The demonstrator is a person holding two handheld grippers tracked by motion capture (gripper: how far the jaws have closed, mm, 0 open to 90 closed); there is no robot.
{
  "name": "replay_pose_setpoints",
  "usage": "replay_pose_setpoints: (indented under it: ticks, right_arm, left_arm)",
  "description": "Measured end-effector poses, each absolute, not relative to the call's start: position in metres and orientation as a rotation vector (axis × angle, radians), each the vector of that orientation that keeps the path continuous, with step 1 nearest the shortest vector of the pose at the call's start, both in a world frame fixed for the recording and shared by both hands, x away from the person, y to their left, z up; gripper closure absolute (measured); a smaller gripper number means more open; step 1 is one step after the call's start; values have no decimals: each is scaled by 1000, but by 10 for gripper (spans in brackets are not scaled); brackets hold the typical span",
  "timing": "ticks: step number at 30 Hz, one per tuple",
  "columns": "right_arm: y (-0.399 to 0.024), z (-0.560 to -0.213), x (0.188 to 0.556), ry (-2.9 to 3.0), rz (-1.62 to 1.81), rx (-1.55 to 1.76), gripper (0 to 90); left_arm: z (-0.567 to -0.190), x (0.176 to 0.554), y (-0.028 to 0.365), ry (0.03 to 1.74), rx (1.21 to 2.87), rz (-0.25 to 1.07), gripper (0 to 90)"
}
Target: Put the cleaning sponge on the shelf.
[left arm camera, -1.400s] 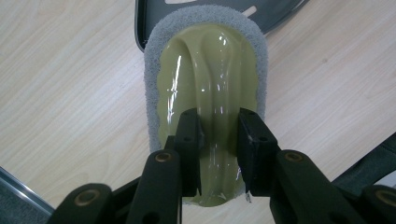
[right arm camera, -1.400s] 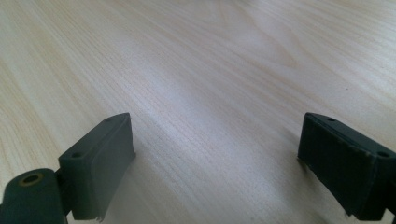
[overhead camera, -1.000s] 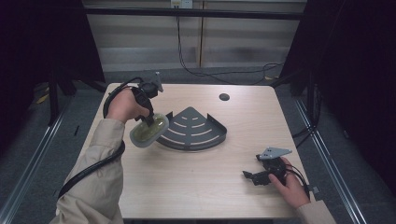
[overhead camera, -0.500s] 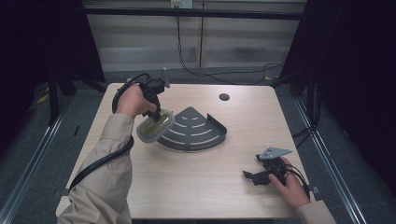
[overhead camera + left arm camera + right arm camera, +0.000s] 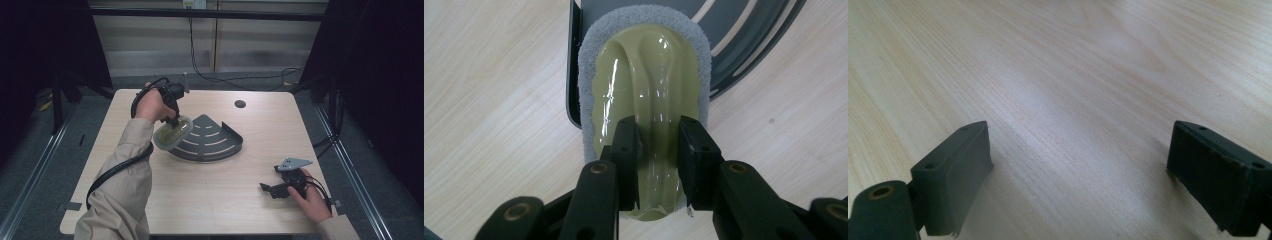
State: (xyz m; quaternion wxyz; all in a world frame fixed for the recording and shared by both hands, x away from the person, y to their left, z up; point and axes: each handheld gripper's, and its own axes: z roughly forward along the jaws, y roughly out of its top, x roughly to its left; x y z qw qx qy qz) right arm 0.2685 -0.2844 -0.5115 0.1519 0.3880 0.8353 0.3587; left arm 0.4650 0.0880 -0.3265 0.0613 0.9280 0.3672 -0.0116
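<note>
Scrub pad [image 5: 644, 100] sits clamped in your left gripper [image 5: 658, 150] jaws, over the left edge of the dark corner rack [image 5: 210, 140] — pickup done, wiping or placing left. Right gripper [image 5: 281, 186] rests on the surface [image 5: 210, 200] — jaws wide, empty.

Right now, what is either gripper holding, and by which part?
The left gripper grips the scrubbing pad by its raised green handle ridge; the right gripper holds nothing.

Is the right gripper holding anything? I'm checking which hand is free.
No, the right gripper has its fingers spread wide apart with just bare table between them.
</note>
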Motion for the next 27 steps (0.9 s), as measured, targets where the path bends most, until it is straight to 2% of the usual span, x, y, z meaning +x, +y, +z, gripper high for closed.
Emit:
replay_pose_setpoints:
  ticks: [27]
  right_arm:
    - [-284,-512,269,2398,1031,1110,100]
  left_arm:
    - [-347,486,60,1075,2834,-40,717]
